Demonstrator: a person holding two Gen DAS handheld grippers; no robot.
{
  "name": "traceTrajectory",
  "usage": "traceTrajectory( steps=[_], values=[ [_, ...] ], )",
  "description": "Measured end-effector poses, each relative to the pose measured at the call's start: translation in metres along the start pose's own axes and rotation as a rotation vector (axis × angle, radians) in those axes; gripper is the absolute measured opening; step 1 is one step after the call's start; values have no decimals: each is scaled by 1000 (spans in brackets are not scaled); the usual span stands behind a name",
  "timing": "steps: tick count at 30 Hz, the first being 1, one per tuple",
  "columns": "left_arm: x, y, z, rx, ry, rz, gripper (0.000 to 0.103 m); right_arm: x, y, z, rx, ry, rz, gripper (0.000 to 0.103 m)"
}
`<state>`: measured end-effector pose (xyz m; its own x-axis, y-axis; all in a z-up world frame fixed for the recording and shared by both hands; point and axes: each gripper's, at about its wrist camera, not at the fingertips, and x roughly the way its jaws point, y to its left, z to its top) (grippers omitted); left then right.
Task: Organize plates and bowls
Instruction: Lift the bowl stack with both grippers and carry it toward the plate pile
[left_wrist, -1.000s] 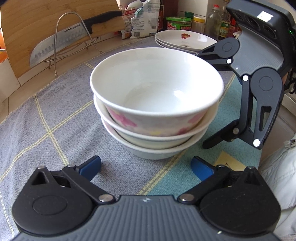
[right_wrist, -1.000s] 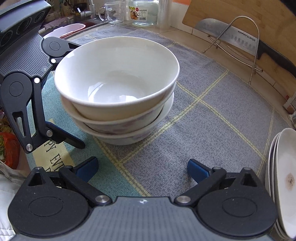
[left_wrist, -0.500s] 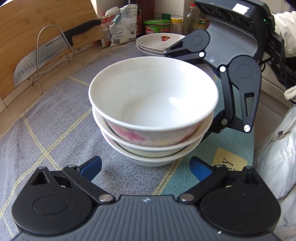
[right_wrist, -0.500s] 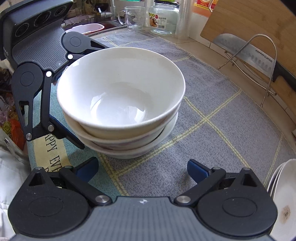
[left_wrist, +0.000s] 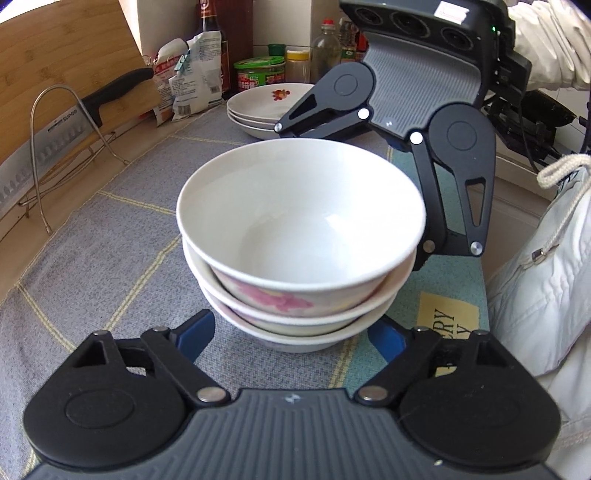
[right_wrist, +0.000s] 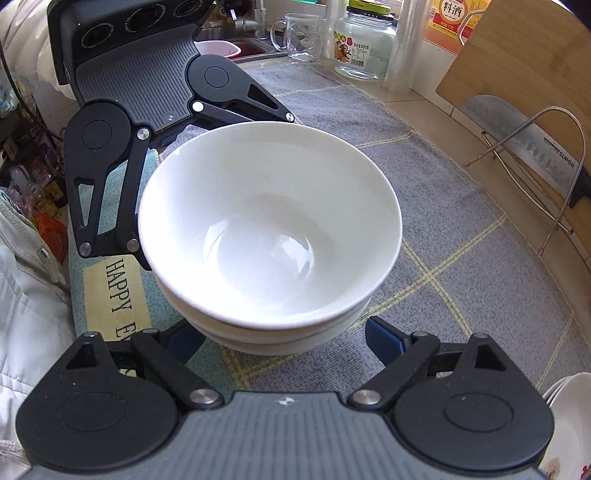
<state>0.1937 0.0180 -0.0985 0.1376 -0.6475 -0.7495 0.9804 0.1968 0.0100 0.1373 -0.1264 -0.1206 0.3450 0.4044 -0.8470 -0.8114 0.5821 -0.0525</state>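
Grey checked mat (left_wrist: 110, 236) on counter; wooden board (right_wrist: 524, 62) against wall.

A tiled countertop (left_wrist: 22, 258) carries a grey-blue cloth mat (left_wrist: 122, 229) crossed by yellow lines, its near edge printed with "HAPPY" (right_wrist: 118, 288). On the mat rest a stack of three bowls (left_wrist: 299, 236) and a stack of plates (left_wrist: 258, 107) with a red flower motif. A wire rack (right_wrist: 554, 155) holding a cleaver (right_wrist: 517, 140) stands on the bare counter beside the mat, in front of a wooden cutting board (right_wrist: 517, 62), and a glass jar (right_wrist: 362, 48) and a glass mug (right_wrist: 303, 37) stand at the mat's far edge.
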Motion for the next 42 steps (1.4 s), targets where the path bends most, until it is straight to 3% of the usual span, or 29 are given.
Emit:
traceTrajectory(
  steps=[7,42],
  values=[
    [-1,1,0,7,3,-21,80,-5,2,1,-24,-2,44,83],
    [-1,1,3,39,14,-45,80,-5,-5,6,-16,31,92,84]
  ],
)
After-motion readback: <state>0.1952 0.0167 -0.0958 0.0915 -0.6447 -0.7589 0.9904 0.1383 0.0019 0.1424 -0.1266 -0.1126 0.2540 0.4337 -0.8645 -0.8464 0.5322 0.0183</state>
